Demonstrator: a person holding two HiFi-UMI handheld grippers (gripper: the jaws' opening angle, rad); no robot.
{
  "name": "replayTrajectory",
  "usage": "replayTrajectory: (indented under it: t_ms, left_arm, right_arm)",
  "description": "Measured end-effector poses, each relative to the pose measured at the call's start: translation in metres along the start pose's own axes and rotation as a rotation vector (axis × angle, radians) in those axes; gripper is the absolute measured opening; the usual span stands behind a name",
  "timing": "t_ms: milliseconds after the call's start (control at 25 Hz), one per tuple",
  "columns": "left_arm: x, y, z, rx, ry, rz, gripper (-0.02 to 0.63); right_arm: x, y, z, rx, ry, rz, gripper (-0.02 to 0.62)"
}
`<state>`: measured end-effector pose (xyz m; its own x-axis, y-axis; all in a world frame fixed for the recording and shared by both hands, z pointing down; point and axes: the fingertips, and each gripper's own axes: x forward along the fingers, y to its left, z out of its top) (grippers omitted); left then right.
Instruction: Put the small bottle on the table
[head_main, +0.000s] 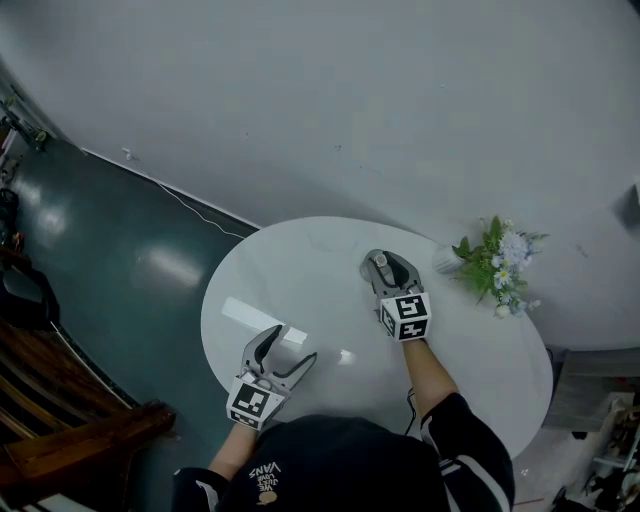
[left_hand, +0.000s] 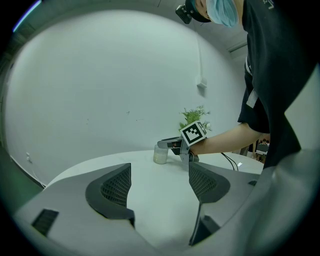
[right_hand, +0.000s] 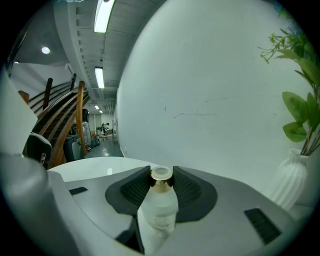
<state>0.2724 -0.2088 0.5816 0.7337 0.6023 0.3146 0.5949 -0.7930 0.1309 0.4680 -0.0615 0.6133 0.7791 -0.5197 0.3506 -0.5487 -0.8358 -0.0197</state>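
A small frosted bottle (head_main: 380, 261) with a gold cap stands upright on the round white table (head_main: 290, 270), right of centre. My right gripper (head_main: 385, 258) reaches around it from the near side. In the right gripper view the bottle (right_hand: 159, 207) sits between the dark pads (right_hand: 131, 192), which press against its cap and neck. The left gripper view shows the bottle (left_hand: 160, 155) resting on the tabletop inside the right gripper (left_hand: 167, 145). My left gripper (head_main: 293, 343) hovers over the table's near left part, open with nothing between its fingers (left_hand: 112, 190).
A white ribbed vase (head_main: 447, 260) with green leaves and pale flowers (head_main: 498, 265) stands just right of the bottle, against the white wall. Dark floor and wooden furniture (head_main: 60, 420) lie to the left. A cable (head_main: 190, 207) runs along the wall's foot.
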Motion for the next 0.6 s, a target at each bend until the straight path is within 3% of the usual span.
replayTrajectory:
  t_ms: [600]
  left_arm:
    - [-0.003,-0.014,0.017,0.035,-0.043,0.010,0.377]
  right_arm:
    - [-0.023,0.004,0.018,-0.005,-0.087,-0.029,0.184]
